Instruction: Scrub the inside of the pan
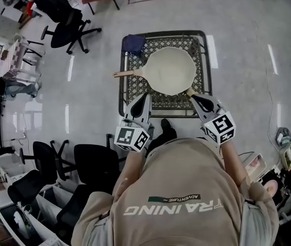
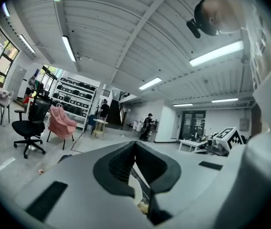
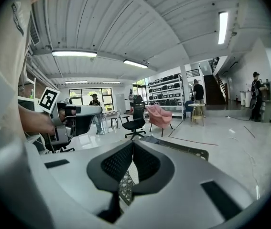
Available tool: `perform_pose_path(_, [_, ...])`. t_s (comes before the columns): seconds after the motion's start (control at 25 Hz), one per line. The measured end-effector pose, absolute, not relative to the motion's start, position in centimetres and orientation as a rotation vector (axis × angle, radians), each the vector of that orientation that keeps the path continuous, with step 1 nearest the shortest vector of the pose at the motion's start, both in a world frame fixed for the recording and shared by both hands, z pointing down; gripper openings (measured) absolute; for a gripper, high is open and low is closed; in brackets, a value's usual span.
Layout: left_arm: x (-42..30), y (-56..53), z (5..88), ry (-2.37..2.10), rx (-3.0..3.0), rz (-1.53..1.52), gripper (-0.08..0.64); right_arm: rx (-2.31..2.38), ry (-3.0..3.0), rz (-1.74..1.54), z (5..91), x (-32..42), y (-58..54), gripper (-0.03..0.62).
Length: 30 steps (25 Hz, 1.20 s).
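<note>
Both grippers empty at the near edge, pan unheld

I see the round cream pan with a wooden handle (image 1: 170, 70) lying flat on the black metal lattice table (image 1: 124, 94), handle pointing left; the crumpled dark blue cloth (image 1: 133, 43) sits at the far left corner, just beyond that handle; my left gripper (image 1: 144, 97) has its jaws pressed together on nothing, and so does my right gripper (image 1: 192, 93), whose tip is near the pan's near rim; I judge the risks to be nudging the unsteadied pan so it slides or spins on the lattice, and scraping its inside with bare jaws if I skip fetching the cloth.
</note>
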<state>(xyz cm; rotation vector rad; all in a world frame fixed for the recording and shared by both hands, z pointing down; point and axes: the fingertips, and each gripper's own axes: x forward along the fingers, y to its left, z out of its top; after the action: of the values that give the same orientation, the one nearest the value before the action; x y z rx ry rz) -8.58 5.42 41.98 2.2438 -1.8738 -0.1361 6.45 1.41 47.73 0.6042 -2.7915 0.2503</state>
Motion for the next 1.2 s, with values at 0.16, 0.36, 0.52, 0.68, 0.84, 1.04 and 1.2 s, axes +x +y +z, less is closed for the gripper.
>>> perform_pose_path(0.16, [-12.4,3.3,41.4,-1.812,2.285,-0.137,0.018,0.650,-2.777,0.216,45.8,2.5,-0.3,0.015])
perform_pose_path(0.36, [-16.5,1.8,41.6,-1.753,2.312,-0.130,0.018,0.698,-2.749,0.215,44.7,-1.7,-0.9,0.015])
perform_pose_path(0.52, [-17.5,0.1,42.6,-1.712,2.336,-0.127,0.018,0.756,-2.715,0.236,44.6,-2.0,-1.7,0.017])
perform_pose_path(0.68, [-17.4,-2.0,44.5,-1.686,2.333,-0.108,0.018,0.788,-2.675,0.253,45.9,-1.3,-3.3,0.017])
perform_pose_path(0.84, [-16.3,-2.6,45.2,-1.685,2.340,-0.073,0.018,0.818,-2.658,0.244,46.4,0.2,-4.6,0.017])
perform_pose_path(1.04, [-14.6,-3.9,45.4,-1.727,2.318,-0.012,0.018,0.800,-2.671,0.279,48.3,2.7,-7.0,0.017])
perform_pose_path(1.2, [-14.1,-4.7,44.5,-1.789,2.293,0.030,0.018,0.688,-2.689,0.258,49.4,2.9,-8.7,0.017])
